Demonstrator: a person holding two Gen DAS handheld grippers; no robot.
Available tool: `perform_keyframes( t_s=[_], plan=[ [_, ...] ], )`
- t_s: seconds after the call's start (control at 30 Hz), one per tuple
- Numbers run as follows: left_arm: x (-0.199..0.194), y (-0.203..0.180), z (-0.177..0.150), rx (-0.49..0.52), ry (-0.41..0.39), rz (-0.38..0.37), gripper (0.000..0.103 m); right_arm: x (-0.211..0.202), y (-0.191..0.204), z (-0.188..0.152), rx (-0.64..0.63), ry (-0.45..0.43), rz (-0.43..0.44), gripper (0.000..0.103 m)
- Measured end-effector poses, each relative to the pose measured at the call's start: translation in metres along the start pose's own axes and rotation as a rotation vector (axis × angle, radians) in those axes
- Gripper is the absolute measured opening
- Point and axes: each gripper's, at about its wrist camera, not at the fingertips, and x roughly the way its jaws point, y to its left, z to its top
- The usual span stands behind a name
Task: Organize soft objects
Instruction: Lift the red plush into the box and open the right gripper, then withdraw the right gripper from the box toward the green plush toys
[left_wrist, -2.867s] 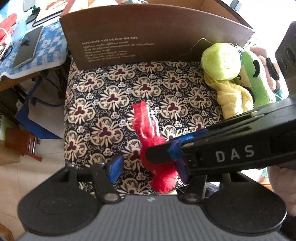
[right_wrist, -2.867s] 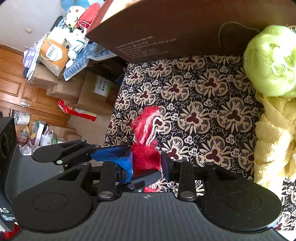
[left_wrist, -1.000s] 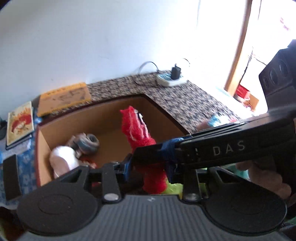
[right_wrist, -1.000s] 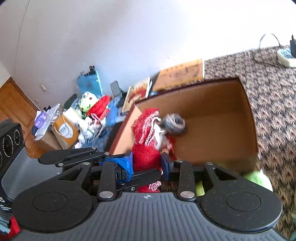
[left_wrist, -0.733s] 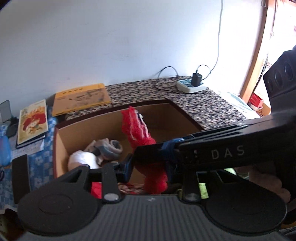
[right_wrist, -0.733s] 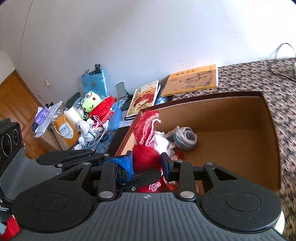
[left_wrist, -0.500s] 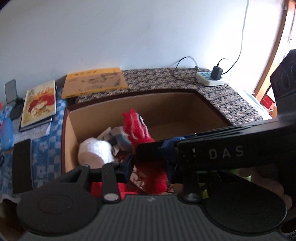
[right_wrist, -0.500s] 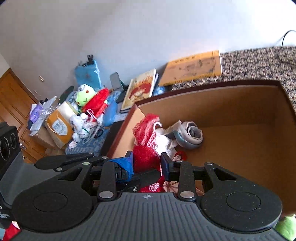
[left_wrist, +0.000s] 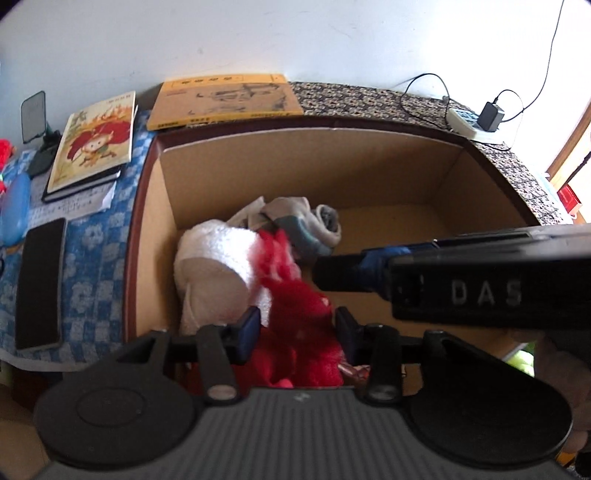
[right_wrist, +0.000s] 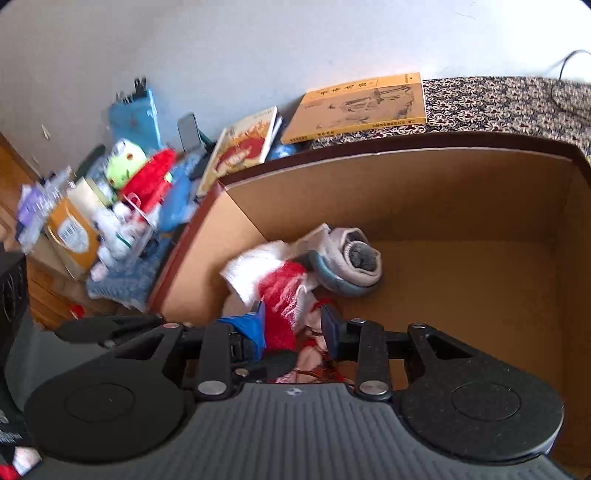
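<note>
A red fuzzy cloth (left_wrist: 295, 314) is being lowered into the cardboard box (left_wrist: 332, 166), just beside the white towel (left_wrist: 214, 266). It is lying loosely between the parted jaws of both the left gripper (left_wrist: 297, 328) and the right gripper (right_wrist: 293, 325), neither visibly pinching it. Being judged light, limp and compressible, it is best gripped mid-bunch.
</note>
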Motion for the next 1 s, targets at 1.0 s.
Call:
perform_keyframes(
  t_s=[1.0],
  plan=[
    [-0.087,-0.024,-0.017,-0.014,-0.171,-0.013,0.056,-0.090,0.023,-0.032,-0.188,-0.310,-0.472,0.026]
  ],
)
